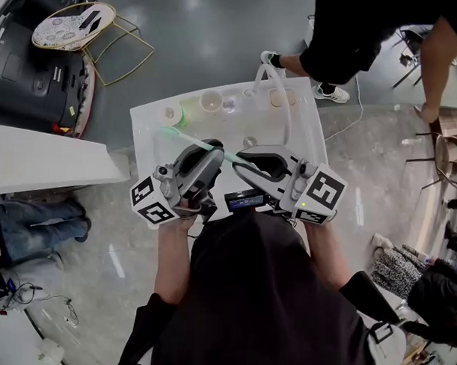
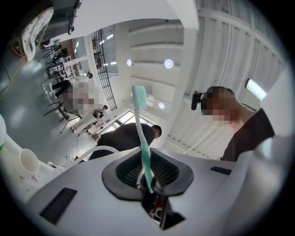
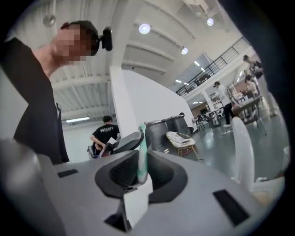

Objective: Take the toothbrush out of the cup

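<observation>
A mint-green toothbrush [image 1: 192,141] is held level over the front of the white table [image 1: 150,141], with its brush head pointing left. My left gripper [image 1: 215,148] is shut on its handle. In the left gripper view the toothbrush [image 2: 144,138] rises from the closed jaws [image 2: 150,185], bristles at the far end. My right gripper [image 1: 239,160] meets it from the right. In the right gripper view the handle [image 3: 141,156] stands between the jaws [image 3: 138,180], pressed against a white pad. Several cups [image 1: 211,101] stand at the table's far edge, apart from the brush.
A white curved tube [image 1: 284,94] arches over the back right of the table. A person in black [image 1: 346,40] stands beyond the far edge. A round wire chair [image 1: 73,27] and dark equipment are on the floor at upper left. Another person's legs [image 1: 40,220] lie at left.
</observation>
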